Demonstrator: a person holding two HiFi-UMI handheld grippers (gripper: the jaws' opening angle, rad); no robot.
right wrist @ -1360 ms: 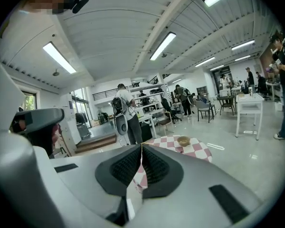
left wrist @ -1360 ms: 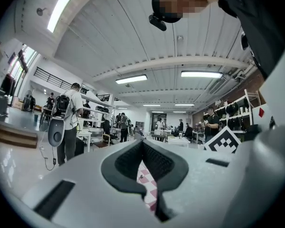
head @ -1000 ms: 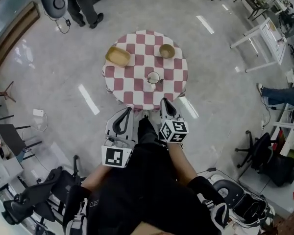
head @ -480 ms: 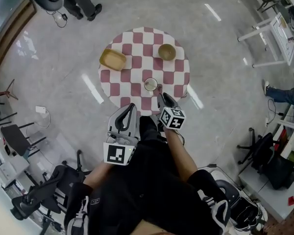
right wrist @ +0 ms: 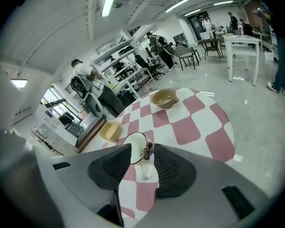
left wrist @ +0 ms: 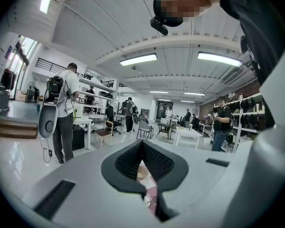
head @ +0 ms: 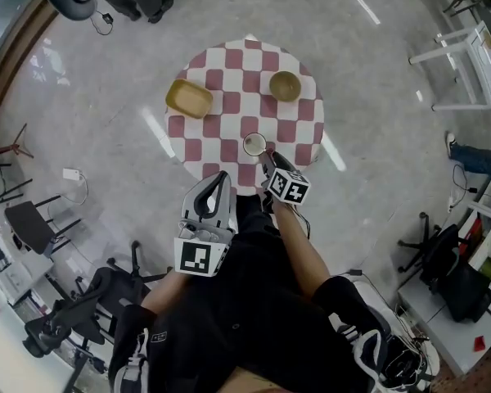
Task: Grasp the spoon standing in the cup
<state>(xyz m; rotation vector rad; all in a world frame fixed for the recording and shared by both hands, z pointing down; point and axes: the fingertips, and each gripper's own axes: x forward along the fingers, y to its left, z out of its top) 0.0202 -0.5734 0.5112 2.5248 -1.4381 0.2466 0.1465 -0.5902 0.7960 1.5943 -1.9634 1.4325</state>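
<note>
A white cup [head: 254, 144] stands near the front edge of the round checkered table [head: 229, 80]. In the right gripper view the cup [right wrist: 143, 171] holds a spoon [right wrist: 147, 151] with a dark brown beaded handle, upright at the rim. My right gripper [right wrist: 143, 147] is at the cup; its jaws are opening and stand on either side of the spoon's top, the pads apart from it. In the head view the right gripper [head: 266, 159] reaches over the table edge to the cup. My left gripper [head: 222, 177] hangs back by my body, jaws shut [left wrist: 142, 144], holding nothing.
A yellow bowl [head: 189, 98] sits at the table's left and a brown bowl [head: 285, 86] at its far right; both show beyond the cup [right wrist: 111, 130] [right wrist: 164, 98]. People stand in the room behind, white tables [right wrist: 242, 44] and office chairs [head: 57, 326] around.
My right gripper has moved forward from in front of the table to the cup and its jaws have spread. The left gripper has stayed by my body.
</note>
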